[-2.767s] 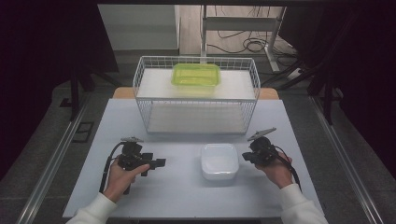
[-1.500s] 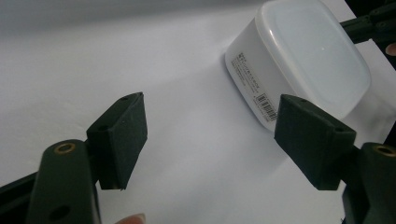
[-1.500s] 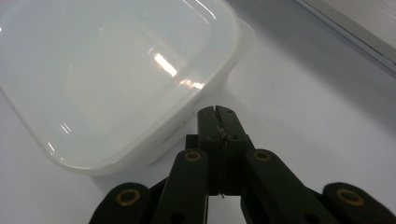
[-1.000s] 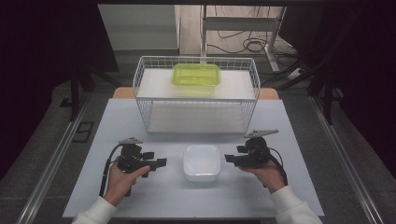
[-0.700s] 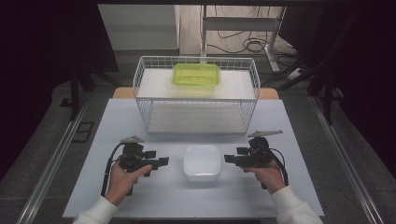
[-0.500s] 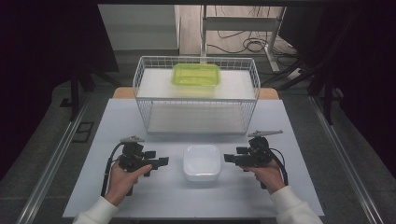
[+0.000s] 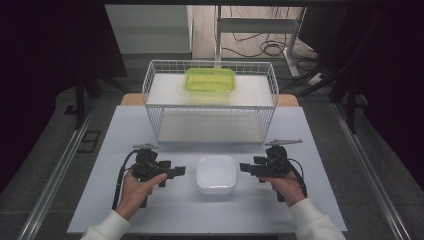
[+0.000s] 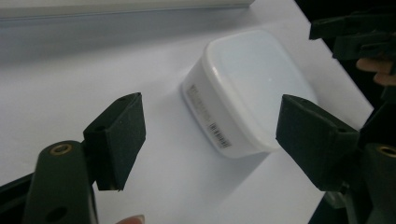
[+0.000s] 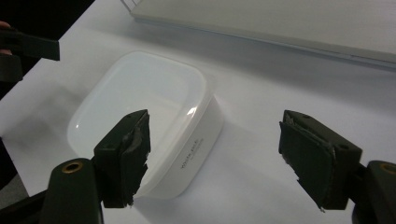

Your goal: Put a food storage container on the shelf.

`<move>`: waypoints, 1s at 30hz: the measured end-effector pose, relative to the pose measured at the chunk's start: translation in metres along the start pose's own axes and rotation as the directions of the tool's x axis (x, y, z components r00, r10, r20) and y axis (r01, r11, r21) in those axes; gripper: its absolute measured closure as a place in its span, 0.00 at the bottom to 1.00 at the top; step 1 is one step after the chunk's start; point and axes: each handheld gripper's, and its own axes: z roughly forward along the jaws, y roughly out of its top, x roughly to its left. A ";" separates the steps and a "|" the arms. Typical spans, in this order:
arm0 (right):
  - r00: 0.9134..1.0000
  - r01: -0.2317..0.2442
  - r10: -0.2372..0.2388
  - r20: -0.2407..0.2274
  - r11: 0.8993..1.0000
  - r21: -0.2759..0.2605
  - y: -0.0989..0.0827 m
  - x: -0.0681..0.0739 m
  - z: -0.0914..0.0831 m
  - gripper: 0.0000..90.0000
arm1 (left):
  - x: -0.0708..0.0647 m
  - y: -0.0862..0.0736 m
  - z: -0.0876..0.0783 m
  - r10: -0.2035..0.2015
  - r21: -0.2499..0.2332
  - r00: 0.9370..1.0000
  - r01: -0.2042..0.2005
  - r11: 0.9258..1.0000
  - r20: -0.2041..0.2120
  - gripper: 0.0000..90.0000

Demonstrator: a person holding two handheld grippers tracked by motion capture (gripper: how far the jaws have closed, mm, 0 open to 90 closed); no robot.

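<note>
The white plastic container (image 7: 216,173) sits lidless near the front middle of the table (image 7: 310,150), a rounded square with a barcode sticker on one side wall. The left gripper (image 7: 177,171) and right gripper (image 7: 246,167) point at it from either side, level with the tabletop, each held in a white-sleeved hand. Both sets of jaws have just been opening and stand wide apart, nothing between the pads, not touching the container. Farther back is a white wire basket (image 7: 210,107) with a yellow-green lidded box (image 7: 210,80) on top. Matte white tabletop, dark room around it, cables on the floor behind.
</note>
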 end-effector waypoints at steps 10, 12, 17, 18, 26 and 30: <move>0.997 -0.048 0.047 -0.053 0.999 -0.016 0.004 0.000 0.002 0.36 | 0.003 0.011 0.014 -0.081 0.005 0.995 0.081 0.997 0.062 0.31; 0.996 -0.065 0.064 -0.069 0.998 -0.012 0.004 -0.001 0.003 0.38 | 0.004 0.013 0.017 -0.104 0.007 0.992 0.104 0.995 0.072 0.33; 0.993 -0.080 0.080 -0.087 0.997 0.010 0.004 -0.002 0.009 0.42 | 0.005 0.013 0.027 -0.120 0.027 0.989 0.118 0.993 0.087 0.35; 0.992 -0.086 0.087 -0.093 0.996 0.017 0.004 -0.002 0.010 0.43 | 0.005 0.012 0.031 -0.126 0.034 0.988 0.124 0.992 0.092 0.35; 0.980 -0.137 0.145 -0.133 0.989 0.062 -0.003 -0.002 0.023 0.48 | 0.013 0.009 0.038 -0.163 0.052 0.978 0.157 0.986 0.130 0.42; 0.977 -0.150 0.159 -0.140 0.986 0.078 -0.004 -0.003 0.026 0.51 | 0.015 0.007 0.044 -0.176 0.071 0.974 0.167 0.983 0.145 0.44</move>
